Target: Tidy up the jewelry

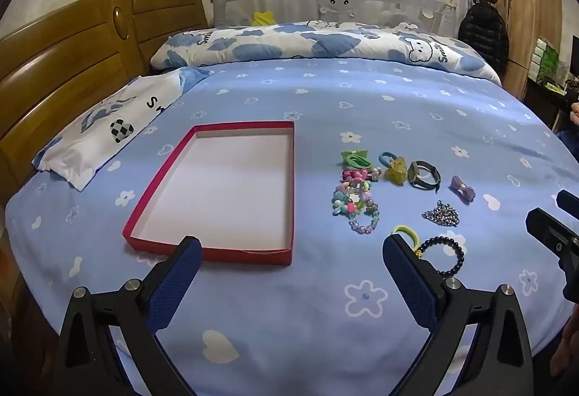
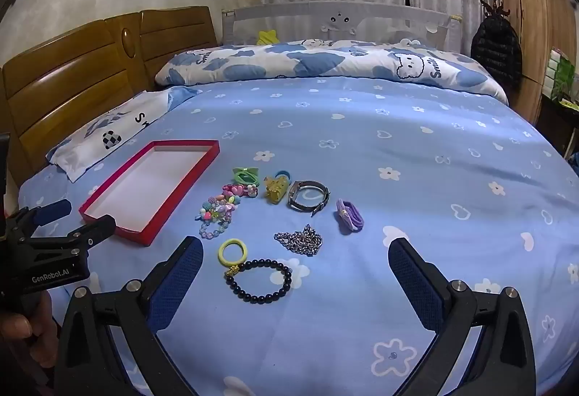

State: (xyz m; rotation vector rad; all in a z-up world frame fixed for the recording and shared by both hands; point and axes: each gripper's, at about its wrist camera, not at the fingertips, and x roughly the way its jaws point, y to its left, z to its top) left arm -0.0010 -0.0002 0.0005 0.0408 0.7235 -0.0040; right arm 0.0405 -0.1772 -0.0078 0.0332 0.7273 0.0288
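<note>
Nothing is packed yet: the red tray lies empty on the bed, with all the jewelry in a loose cluster just to its right. Both the left gripper and the right gripper hover above the sheet, jaws wide and holding nothing. The next move is probably to close on the nearest piece, the black bead bracelet, and carry it to the tray. I count one watch, one silver chain, one yellow hair tie, one purple bow.
</note>
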